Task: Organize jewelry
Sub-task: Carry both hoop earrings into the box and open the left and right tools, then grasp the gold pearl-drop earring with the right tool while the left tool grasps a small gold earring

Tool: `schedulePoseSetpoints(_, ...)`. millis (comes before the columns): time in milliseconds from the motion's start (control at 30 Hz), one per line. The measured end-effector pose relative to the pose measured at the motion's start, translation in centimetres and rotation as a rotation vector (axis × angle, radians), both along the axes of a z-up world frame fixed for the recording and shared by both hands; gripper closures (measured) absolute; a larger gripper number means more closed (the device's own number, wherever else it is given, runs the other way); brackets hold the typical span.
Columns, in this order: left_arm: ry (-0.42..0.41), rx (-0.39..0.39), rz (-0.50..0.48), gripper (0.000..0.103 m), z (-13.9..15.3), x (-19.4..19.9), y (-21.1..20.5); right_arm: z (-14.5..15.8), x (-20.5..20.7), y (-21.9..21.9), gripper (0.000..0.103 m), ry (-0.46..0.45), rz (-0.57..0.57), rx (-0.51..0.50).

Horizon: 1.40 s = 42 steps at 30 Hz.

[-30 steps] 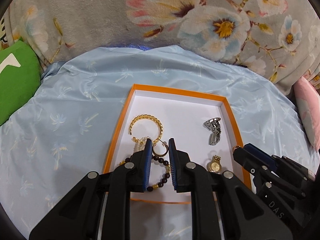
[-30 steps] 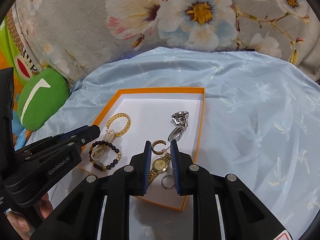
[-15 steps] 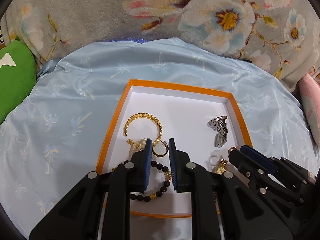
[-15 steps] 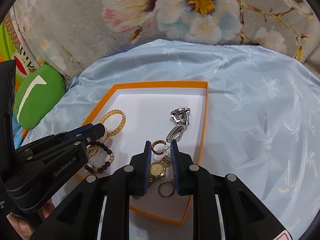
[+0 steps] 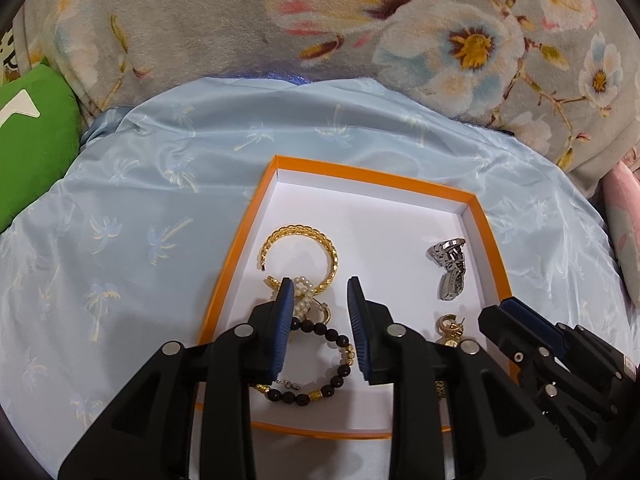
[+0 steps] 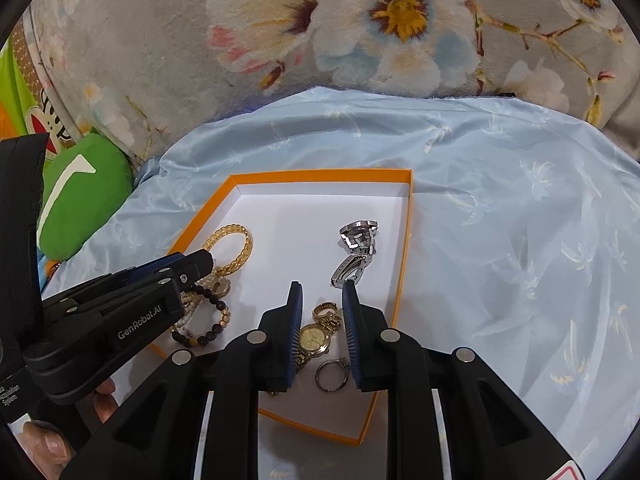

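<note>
An orange-rimmed white box [image 5: 372,176] [image 6: 320,176] lies on the blue cloth with jewelry in it. My left gripper [image 5: 319,284] [image 6: 202,258] hovers over its left side. Its jaws are opening, with nothing pressed between them. Below it lie a gold hoop earring [image 5: 322,312], a pearl piece [image 5: 302,300], a dark bead bracelet [image 5: 344,368] and a gold cuff bracelet [image 5: 298,229]. My right gripper [image 6: 320,288] [image 5: 496,314] stands narrowly open over a gold earring [image 6: 326,310], a gold watch [image 6: 314,338] and a silver ring [image 6: 319,374]. A silver watch [image 6: 356,236] lies further back.
The light blue satin cloth [image 5: 160,200] covers the surface around the box. A floral blanket [image 5: 360,40] rises behind it. A green cushion [image 5: 32,140] sits at the left and a pink one [image 5: 624,216] at the right. A hand [image 6: 48,444] holds the left gripper.
The left jaws have spread, and the gold hoop they pinched now lies in the box by the pearls. The earring at the right gripper's tips now rests beside the gold watch.
</note>
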<state>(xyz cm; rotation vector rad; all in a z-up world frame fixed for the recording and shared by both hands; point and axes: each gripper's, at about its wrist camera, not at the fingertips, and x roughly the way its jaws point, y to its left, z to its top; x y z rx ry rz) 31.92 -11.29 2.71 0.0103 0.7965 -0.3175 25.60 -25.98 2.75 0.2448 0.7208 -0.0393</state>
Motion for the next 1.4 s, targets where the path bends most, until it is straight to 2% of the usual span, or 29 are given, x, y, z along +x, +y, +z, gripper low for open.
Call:
schedulePoseSetpoints(167,-0.010,-0.005,-0.007,0.077,0.8,-1.4,0.9,0.2,-1.7,0.2,0.083,0.002,0.007,0.008)
schedulePoseSetpoints(300,-0.035,0.016,-0.017,0.077,1.7,-3.9,2.5,0.5,-5.0,0.8,0.083,0.003,0.011,-0.004)
schedulePoseSetpoints(400,-0.019,0.013,-0.014,0.077,1.8,-6.3,4.5,0.6,-7.9,1.1,0.082,0.007,0.011,0.003)
schedulePoseSetpoints(533,0.016,0.023,0.007,0.071,0.8,-9.2,6.9,0.1,-11.7,1.9,0.082,0.028,0.007,-0.010)
schedulePoseSetpoints(633,0.037,0.042,0.008,0.070,-0.2,-11.6,8.3,-0.5,-14.1,2.4,0.081,0.042,0.005,0.013)
schedulePoseSetpoints(767,0.093,0.003,0.005,0.065,-1.9,-14.4,9.8,-1.8,-16.3,3.8,0.077,0.075,0.002,0.015)
schedulePoseSetpoints(833,0.116,-0.005,0.003,0.058,-2.8,-15.4,9.9,-2.4,-16.7,4.5,0.077,0.091,0.007,0.020)
schedulePoseSetpoints(933,0.106,0.022,0.000,0.056,-3.3,-16.4,9.5,-3.0,-16.7,5.3,0.077,0.105,0.003,0.001)
schedulePoseSetpoints(1033,0.103,0.023,-0.011,0.056,-3.4,-16.8,9.2,-3.4,-16.3,5.6,0.077,0.121,-0.001,-0.009)
schedulePoseSetpoints(1133,0.068,0.087,-0.014,0.057,-3.6,-17.3,8.2,-3.7,-16.0,6.0,0.077,0.138,-0.011,-0.040)
schedulePoseSetpoints(1267,0.056,0.122,-0.031,0.057,-3.6,-17.6,7.4,-3.7,-15.7,6.4,0.077,0.145,-0.015,-0.069)
schedulePoseSetpoints(1367,0.052,0.133,-0.034,0.057,-3.6,-17.7,7.3,-3.8,-15.8,6.3,0.081,0.146,-0.023,-0.073)
schedulePoseSetpoints(1400,0.052,0.133,-0.036,0.058,-3.6,-17.8,7.2,-3.8,-15.8,6.2,0.086,0.146,-0.024,-0.068)
